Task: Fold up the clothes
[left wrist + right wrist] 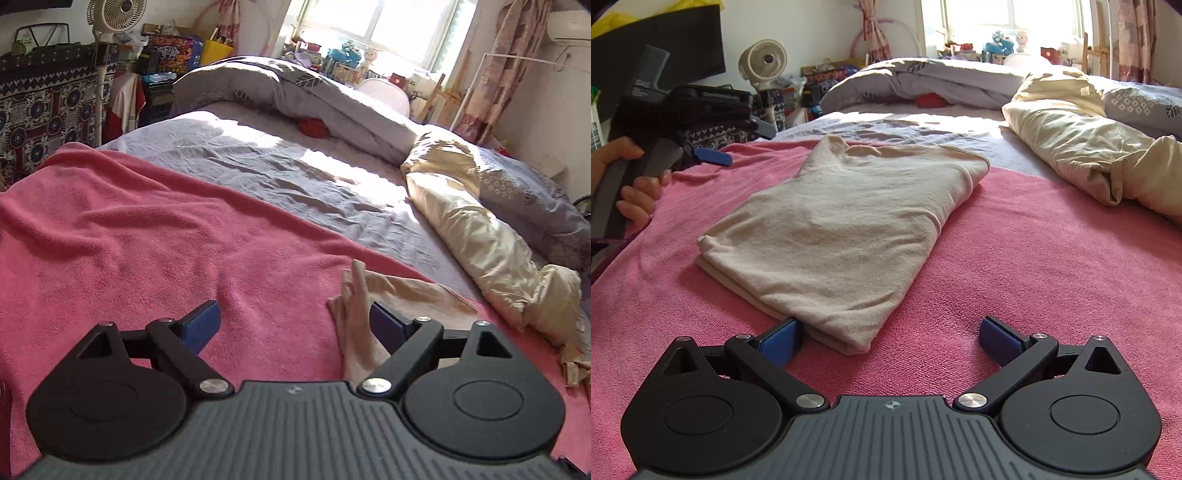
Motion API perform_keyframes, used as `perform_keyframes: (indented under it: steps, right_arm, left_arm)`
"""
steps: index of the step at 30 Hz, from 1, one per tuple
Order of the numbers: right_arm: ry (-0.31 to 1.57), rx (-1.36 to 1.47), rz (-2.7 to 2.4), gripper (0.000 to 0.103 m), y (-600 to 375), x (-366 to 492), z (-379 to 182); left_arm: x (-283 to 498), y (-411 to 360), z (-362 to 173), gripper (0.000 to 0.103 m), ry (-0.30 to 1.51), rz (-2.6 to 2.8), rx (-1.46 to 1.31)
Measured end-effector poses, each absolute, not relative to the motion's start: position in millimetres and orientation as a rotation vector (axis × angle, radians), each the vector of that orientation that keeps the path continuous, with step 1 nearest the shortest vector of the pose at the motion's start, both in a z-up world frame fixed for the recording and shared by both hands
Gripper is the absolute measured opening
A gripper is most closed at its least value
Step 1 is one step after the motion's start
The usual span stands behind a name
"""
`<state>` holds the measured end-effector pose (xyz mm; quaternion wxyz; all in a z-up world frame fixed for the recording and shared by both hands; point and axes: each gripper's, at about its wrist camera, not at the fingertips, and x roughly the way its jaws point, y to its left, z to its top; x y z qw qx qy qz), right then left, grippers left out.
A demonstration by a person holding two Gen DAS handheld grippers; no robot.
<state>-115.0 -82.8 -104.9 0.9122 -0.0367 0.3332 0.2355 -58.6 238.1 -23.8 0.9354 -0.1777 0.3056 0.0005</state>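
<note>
Left gripper [295, 325]: agape, tilted down | right gripper [890, 332]: agape, straddling shirt [842, 229] corner

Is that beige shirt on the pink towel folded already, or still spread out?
Folded. The beige shirt lies as a compact rectangle on the pink towel, with doubled layers showing along its near edge.
</note>
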Motion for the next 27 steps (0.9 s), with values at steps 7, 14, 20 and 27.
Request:
perform_keyframes:
  steps: [7, 14, 20, 27]
  right_arm:
    - [0.688, -0.08, 0.483, 0.103, -82, -114, -105]
    - [0.687, -0.082, 0.481, 0.103, -81, -114, -105]
    - [0.688, -0.082, 0.481, 0.103, -81, -114, -106]
    - [0.689, -0.078, 0.482, 0.103, -81, -113, -105]
  left_arm:
    - [-153, 163, -31, 0.096, 0.561, -0.095, 0.267]
    - [-185, 113, -53, 0.098, 0.57, -0.251, 0.725]
    - [-200, 83, -89, 0.096, 0.366, -0.269, 1.183]
    - [-178, 75, -92, 0.103, 0.372, -0.458, 1.325]
